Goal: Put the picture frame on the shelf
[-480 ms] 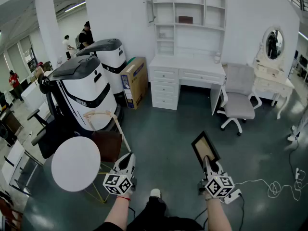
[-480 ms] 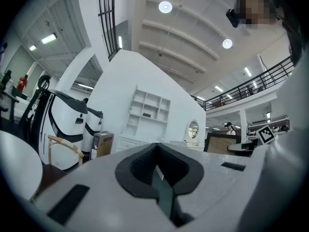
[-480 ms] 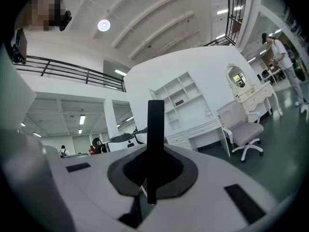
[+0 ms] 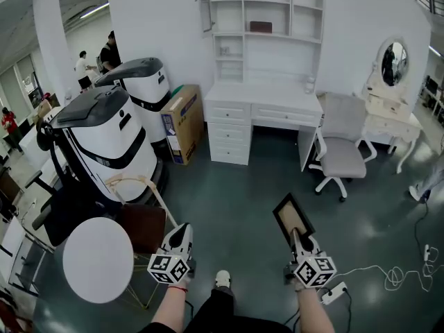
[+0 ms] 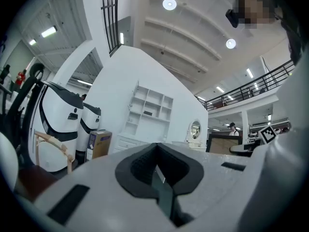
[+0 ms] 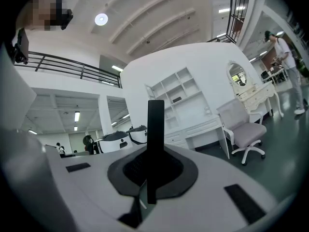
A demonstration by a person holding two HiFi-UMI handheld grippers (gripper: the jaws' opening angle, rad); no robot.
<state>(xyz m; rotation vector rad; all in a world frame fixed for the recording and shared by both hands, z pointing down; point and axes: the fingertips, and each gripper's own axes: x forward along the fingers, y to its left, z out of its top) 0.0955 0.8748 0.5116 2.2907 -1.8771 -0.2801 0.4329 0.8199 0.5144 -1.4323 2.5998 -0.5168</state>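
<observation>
At the bottom right of the head view, the right gripper (image 4: 297,238) is clenched on the lower edge of the picture frame (image 4: 291,216). The frame stands up from the jaws. In the right gripper view it shows edge-on as a dark bar pinched between the pads. At lower left the left gripper (image 4: 182,236) has its jaws pressed together with nothing between them; its own view shows only a thin seam.

Compared with half a second earlier, both grippers keep their spots and the grip is unchanged, but the room has slid toward the lower left. The round white table (image 4: 97,259) now sits lower and further left, and so does the cardboard box (image 4: 182,123). Beyond them, the white desk (image 4: 267,113) stands at upper centre beside a grey office chair (image 4: 340,155). Above the desk is the shelf unit (image 4: 267,12), well apart from the frame.
</observation>
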